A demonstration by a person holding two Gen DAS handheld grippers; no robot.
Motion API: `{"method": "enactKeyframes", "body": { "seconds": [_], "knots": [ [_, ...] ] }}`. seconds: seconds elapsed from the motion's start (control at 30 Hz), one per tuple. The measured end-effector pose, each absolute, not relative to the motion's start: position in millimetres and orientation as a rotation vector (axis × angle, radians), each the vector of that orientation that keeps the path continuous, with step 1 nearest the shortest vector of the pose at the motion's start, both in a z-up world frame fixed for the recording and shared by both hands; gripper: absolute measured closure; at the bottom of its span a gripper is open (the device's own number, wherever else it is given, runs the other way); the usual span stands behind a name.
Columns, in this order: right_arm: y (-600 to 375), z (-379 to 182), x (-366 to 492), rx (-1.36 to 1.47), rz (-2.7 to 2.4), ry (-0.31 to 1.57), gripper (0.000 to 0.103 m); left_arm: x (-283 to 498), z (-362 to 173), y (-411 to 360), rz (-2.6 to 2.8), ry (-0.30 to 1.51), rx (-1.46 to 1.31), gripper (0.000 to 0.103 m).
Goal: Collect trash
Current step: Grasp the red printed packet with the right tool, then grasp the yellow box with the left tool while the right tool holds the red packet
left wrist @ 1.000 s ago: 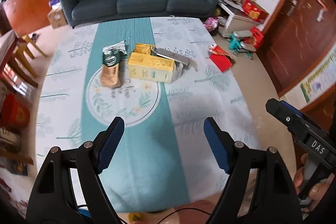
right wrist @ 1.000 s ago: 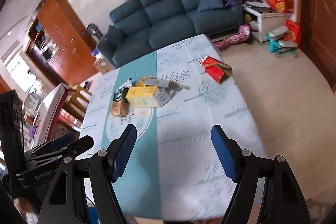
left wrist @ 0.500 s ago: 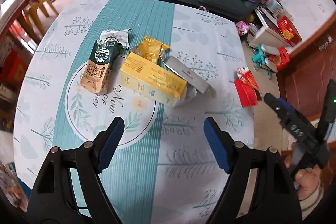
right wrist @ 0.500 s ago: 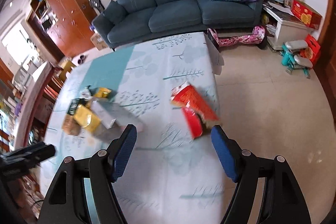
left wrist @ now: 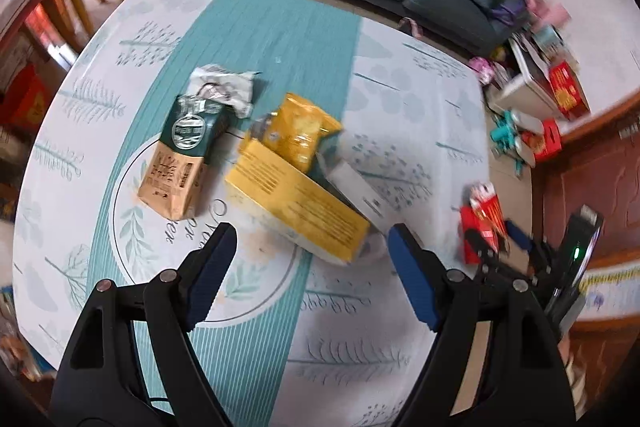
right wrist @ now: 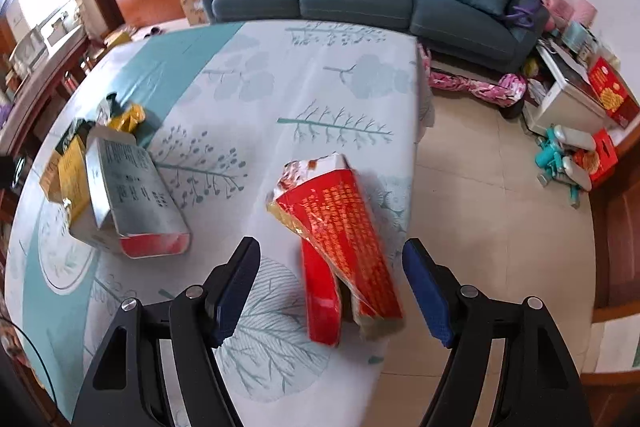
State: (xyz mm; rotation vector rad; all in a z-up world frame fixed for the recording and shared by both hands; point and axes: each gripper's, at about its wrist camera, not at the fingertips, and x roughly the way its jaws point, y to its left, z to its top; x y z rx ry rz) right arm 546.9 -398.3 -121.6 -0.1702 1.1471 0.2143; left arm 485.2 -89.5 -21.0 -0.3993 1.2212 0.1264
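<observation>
Hovering spread wide over the red carton (lying torn at the table edge): right gripper. Hanging open near the yellow box, mid-table: left gripper.

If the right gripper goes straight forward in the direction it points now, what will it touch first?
Most likely the red packet near the table edge. The open right gripper points at it, and its near end already lies between the fingertips, though depth is hard to judge.
</observation>
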Motion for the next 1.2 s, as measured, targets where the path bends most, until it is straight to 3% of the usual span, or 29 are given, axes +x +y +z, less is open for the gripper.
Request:
{"method": "enactKeyframes", "body": {
  "seconds": [0.07, 0.13, 0.2, 0.53, 1.2],
  "knots": [
    [-392, -130, 552, -0.181, 0.226, 1.168, 0.037, 490, -27, -77, 0.182, 1.228, -0.448, 0.027],
    [-384, -137, 554, -0.183, 0.251, 1.182, 0.056, 492, -34, -66, 0.227, 1.231, -0.491, 0.027],
    [-378, -139, 555, -0.161, 0.279, 1.193, 0.062, 495, -40, -57, 0.256, 1.239, -0.53, 0.027],
    [-343, -146, 576, -0.038, 0.353, 1.195, 0.064, 510, -69, -45, 0.352, 1.256, -0.646, 0.027],
    [-326, -141, 534, 0.054, 0.408, 1.2, 0.064, 498, -109, -68, 0.436, 1.341, -0.621, 0.027]
  ]
}}
